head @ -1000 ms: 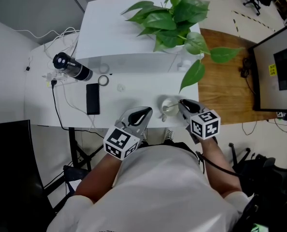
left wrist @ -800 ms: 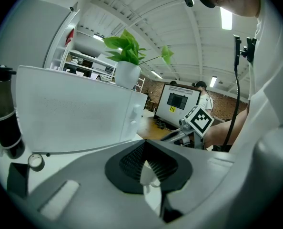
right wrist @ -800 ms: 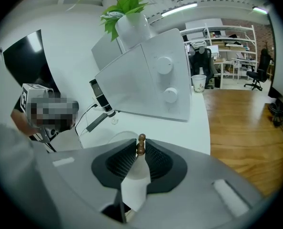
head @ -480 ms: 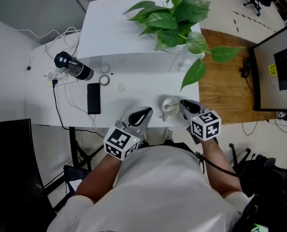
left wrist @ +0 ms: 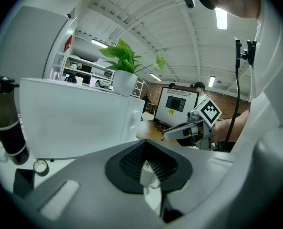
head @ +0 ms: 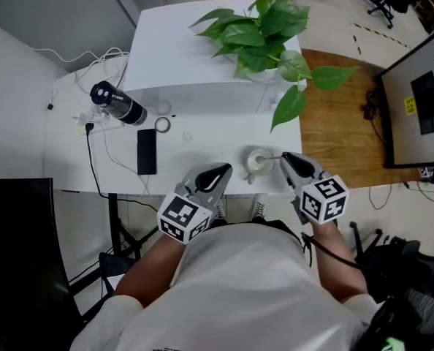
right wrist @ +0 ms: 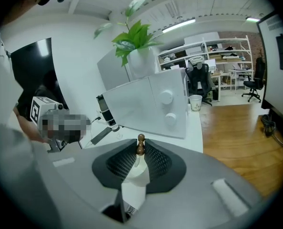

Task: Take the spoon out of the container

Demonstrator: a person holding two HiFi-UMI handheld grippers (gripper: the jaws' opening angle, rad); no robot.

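Observation:
A small white cup (head: pixel 256 162) stands near the table's front edge, right of centre. A spoon (head: pixel 272 156) runs from the cup toward my right gripper (head: pixel 285 156). In the right gripper view the spoon's brown beaded handle end (right wrist: pixel 140 144) pokes up between the jaw tips of the right gripper (right wrist: pixel 140 149). Those jaws have just been closing and now pinch the handle. My left gripper (head: pixel 218 171) hovers at the table edge left of the cup. Its jaws (left wrist: pixel 145 162) meet at the tips with nothing held.
A white box-shaped appliance (head: pixel 202 93) with a leafy potted plant (head: pixel 257 31) on top fills the back. A black flask (head: pixel 118 104), a tape roll (head: pixel 162 125), a black phone (head: pixel 146 152) and cables lie at the left. A monitor (head: pixel 421 104) stands over wooden floor at the right.
My right gripper has risen and drawn back toward the lower right with the spoon handle in its jaws. The left gripper has stayed where it was.

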